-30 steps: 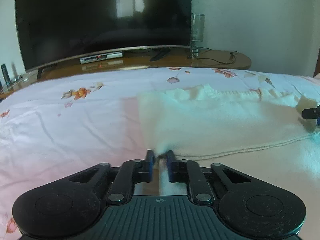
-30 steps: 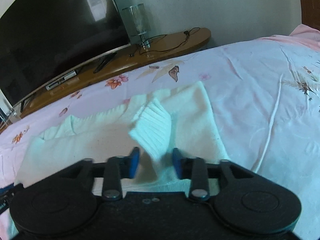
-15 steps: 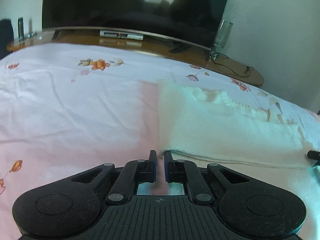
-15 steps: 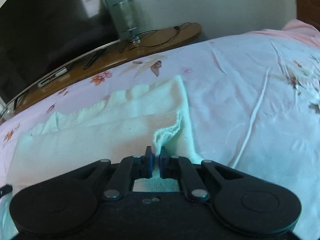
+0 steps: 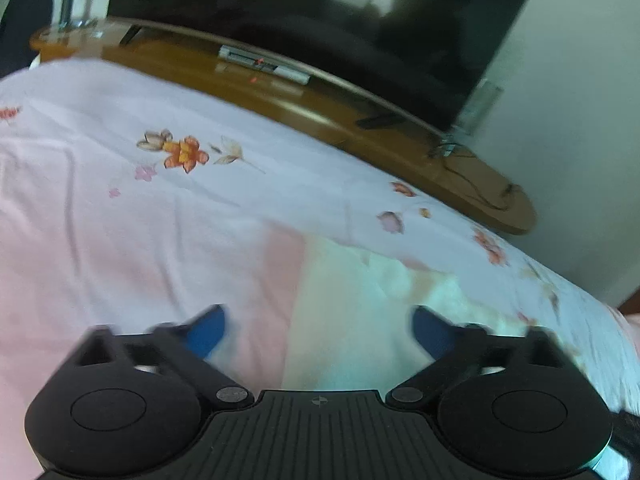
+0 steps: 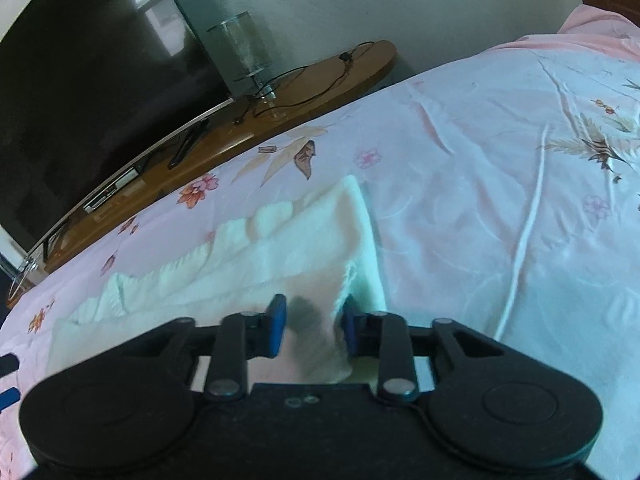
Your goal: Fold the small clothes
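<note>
**Cream knit lies folded on the flowered bed, both grippers open over it**

A pink bedsheet printed with flowers covers the bed, and beyond it a curved wooden shelf carries a dark television, a clear glass lamp and a loose black cable.

The cream knit garment lies flat on the sheet in a long folded band, its ribbed edge bunched along the far side and its right end stopping just short of a raised crease in the sheet.

The right gripper hangs low over the near right part of the garment. Its blue pads stand a modest way apart; cloth lies between them, and a loose raised flap sits just beside the right pad, but the pads do not appear to be pressing on it.

The left gripper is over the garment's left end, where cream cloth meets the bare pink sheet. Its jaws have just been opening and now stand spread wide, with nothing clamped between them. That view is smeared with motion blur, so the garment's edge there is hard to trace.
</note>
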Motion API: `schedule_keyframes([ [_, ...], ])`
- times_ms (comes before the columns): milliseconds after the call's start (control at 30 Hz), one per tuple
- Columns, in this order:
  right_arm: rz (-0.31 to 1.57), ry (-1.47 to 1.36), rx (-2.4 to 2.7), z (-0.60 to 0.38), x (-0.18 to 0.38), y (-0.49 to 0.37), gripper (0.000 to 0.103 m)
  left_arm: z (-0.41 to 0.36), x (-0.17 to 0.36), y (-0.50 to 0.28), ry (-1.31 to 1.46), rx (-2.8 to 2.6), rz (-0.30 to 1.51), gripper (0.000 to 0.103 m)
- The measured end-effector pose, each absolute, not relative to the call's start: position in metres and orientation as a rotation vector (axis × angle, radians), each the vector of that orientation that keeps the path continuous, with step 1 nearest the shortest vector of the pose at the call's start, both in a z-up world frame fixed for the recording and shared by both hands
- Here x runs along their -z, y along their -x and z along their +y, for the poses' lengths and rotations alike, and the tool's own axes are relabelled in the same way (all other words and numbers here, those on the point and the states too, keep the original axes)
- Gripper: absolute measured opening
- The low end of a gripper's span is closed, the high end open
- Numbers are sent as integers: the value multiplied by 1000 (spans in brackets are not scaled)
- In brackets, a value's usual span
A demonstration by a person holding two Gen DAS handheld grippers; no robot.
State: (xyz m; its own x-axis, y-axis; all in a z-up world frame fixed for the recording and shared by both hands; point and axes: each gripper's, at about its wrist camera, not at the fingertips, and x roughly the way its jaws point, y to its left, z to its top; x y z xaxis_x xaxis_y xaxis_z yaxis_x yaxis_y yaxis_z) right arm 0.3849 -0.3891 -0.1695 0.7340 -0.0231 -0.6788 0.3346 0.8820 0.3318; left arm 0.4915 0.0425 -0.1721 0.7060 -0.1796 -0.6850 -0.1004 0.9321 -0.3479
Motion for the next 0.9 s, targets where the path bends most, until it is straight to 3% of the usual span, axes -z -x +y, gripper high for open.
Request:
schedule_keyframes([
  [67, 718, -444, 194, -388, 168, -386, 9, 42, 181, -507, 398, 42, 818, 66],
  [100, 709, -427, 189, -387, 166, -385, 7, 41, 185, -512, 394, 31, 815, 65],
  [367, 699, -325, 241, -386, 170, -366, 6, 26, 191, -530, 297, 23, 793, 65],
  [467, 709, -342, 209, -384, 167, -371, 12, 23, 191, -530, 220, -1, 769, 31],
  [533, 695, -377, 192, -384, 164, -368, 17, 31, 192, -533, 235, 7, 759, 25],
  [900, 685, -298, 264, -382, 159, -351, 22, 27, 170, -504, 127, 28, 726, 24],
])
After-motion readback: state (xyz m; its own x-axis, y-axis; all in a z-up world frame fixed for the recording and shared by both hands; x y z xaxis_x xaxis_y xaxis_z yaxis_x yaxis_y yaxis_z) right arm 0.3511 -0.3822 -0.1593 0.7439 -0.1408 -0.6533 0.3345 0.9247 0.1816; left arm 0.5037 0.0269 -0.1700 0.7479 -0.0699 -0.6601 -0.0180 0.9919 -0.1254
